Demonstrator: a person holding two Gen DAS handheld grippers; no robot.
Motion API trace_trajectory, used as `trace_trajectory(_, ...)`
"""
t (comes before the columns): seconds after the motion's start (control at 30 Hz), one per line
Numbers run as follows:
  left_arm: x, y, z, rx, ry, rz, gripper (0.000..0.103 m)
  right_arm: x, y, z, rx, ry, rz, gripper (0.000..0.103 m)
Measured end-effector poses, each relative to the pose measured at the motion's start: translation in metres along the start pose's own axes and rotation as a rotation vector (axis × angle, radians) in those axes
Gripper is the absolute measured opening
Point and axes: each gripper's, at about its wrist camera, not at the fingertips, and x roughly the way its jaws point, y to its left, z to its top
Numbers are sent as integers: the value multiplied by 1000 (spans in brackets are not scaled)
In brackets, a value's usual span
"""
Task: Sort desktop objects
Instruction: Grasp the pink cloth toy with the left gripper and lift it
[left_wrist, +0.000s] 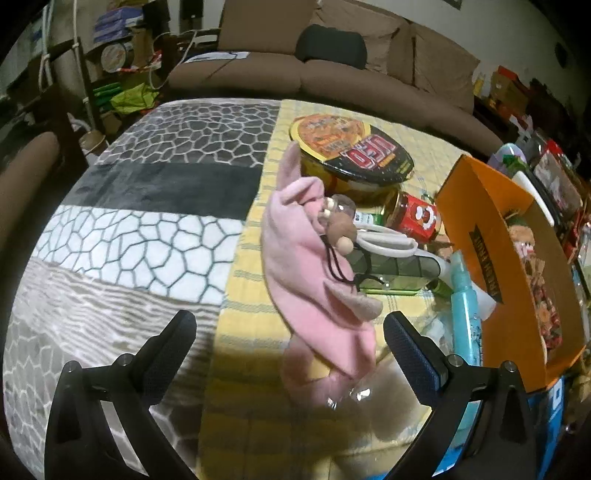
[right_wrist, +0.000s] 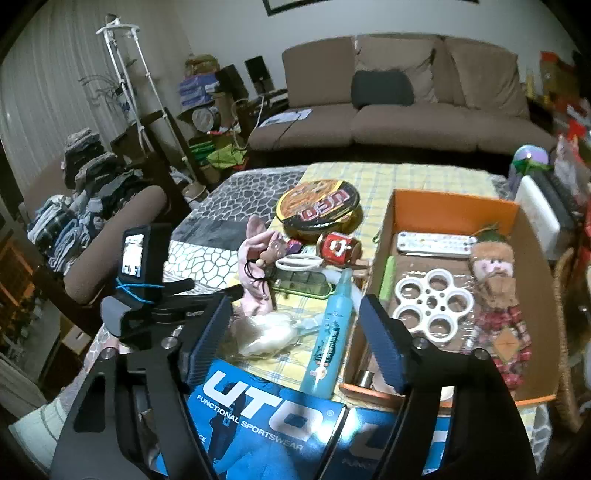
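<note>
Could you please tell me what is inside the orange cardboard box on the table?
Inside the orange cardboard box: a white remote control, a white six-ring plastic holder, a bearded plaid-shirted doll and a green tube. The near corner is hidden.

L gripper (left_wrist: 290, 334) fingers wide apart over pink plush (left_wrist: 314, 280); orange box (left_wrist: 491, 236) at right.

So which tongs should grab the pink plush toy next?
Probably the left tongs: they are wide open, with the pink plush toy right between the tips. The right tongs point at the teal tube instead.
</note>
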Motion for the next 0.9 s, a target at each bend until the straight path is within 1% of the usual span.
trace_trajectory(0.1,10,-4,5,3,6,11,102,7,-2,-3,17,7,19,68)
trace_trajectory(0.13,14,-6,7,7,9,16,100,9,-2,-4,22,9,22,68)
trace_trajectory(0.17,19,-7,8,8,18,15,94,10,-3,-5,25,10,23,68)
trace_trajectory(0.2,22,-7,8,8,28,7,91,10,-3,-6,28,13,23,68)
trace_trajectory(0.27,31,-6,7,0,54,-10,76,13,-5,-9,34,20,21,68)
trace_trajectory(0.3,35,-6,7,-5,66,-24,70,13,-5,-9,37,21,22,68)
trace_trajectory(0.33,38,-6,6,-11,81,-56,53,13,-6,-10,41,22,23,68)
trace_trajectory(0.37,40,-4,6,-24,93,-96,30,13,-6,-11,45,21,23,68)
trace_trajectory(0.4,41,-2,5,-40,99,-134,21,13,-7,-12,48,20,26,68)
trace_trajectory(0.47,39,1,5,-59,100,-167,15,12,-7,-13,54,20,32,68)
trace_trajectory(0.53,30,4,6,-76,83,-189,14,12,-5,-14,49,25,36,68)
trace_trajectory(0.6,13,8,8,-101,52,-237,13,9,-2,-15,47,25,39,68)
trace_trajectory(0.73,-32,9,14,-98,-34,-341,12,-2,0,-15,51,9,53,68)
trace_trajectory(0.9,-92,6,31,-77,-88,-440,12,-23,8,-9,32,-16,66,68)
